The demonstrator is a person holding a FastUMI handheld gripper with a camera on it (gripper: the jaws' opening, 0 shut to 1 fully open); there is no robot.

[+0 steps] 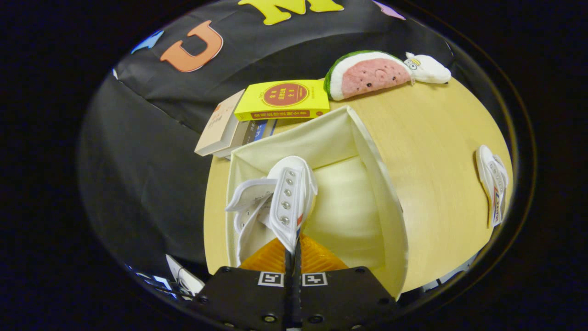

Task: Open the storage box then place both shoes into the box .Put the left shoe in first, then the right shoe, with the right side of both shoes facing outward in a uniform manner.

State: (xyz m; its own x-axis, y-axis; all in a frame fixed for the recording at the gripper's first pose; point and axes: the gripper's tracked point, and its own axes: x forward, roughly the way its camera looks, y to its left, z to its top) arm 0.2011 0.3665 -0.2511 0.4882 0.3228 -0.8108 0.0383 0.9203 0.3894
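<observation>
My gripper (292, 257) is shut on the eyelet edge of a white canvas shoe (287, 197), pinching the cloth between both fingers. That shoe hangs over the open cream storage box (381, 184), close to the box's left wall, with its laces side spread to the left. The box's interior floor shows just beyond the shoe. A second white shoe (492, 184) with a red and blue stripe lies on its side on the wooden table (436, 138), well to the right of the box.
Behind the box lies a stack of books, a yellow one (285, 99) on top. A watermelon plush (365, 73) and a small white plush (427, 68) sit at the table's far edge. The table edge drops off left of the box.
</observation>
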